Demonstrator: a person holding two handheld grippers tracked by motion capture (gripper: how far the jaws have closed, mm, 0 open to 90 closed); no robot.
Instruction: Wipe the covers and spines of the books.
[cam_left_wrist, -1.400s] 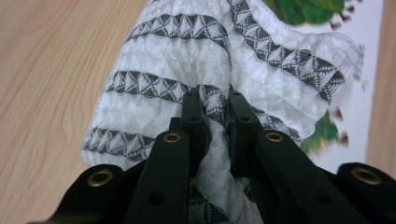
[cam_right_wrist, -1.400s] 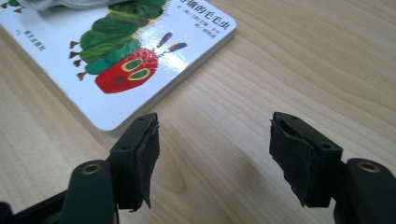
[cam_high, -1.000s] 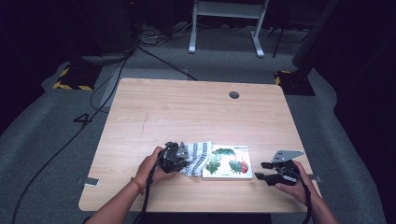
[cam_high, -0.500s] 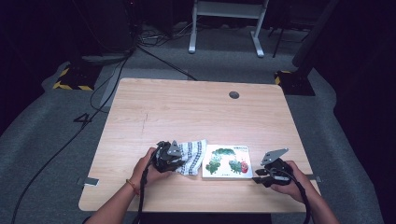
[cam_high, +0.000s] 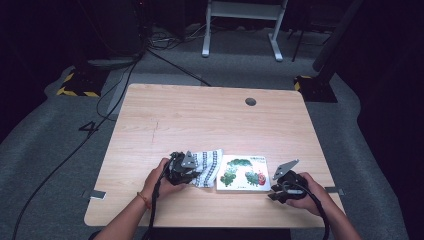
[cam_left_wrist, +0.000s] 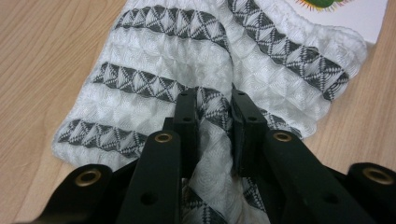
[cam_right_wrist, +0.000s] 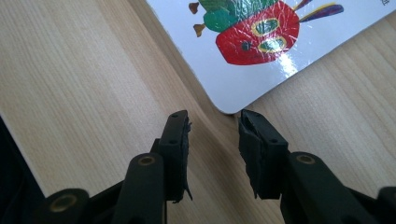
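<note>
Currently, my read of the risks from where I sit:

Cloth: the white waffle-weave cloth with dark grey patterned stripes lies crumpled near the front edge of the light wooden counter, left of middle, its right end lapping onto the book.

Book: the glossy white picture book with a green and red caterpillar on its cover lies flat just right of the cloth, near the same front edge.

Left gripper: clenched on a pinched ridge of the cloth; its jaws have just been easing apart a little, with the fabric between them.

Right gripper: released, nothing between the jaws, low at the book's rounded corner; the jaws have just been narrowing slightly.

Risk one: if I pull the cloth leftward, its overlapping end may drag the book along or skew it, since nothing pins the book.

Risk two: the loosening left grip could let the fold slip out mid-pull.

Risk three: my right jaws may shove the thin corner away rather than straddle it, nudging the book toward the counter's front edge.
</note>
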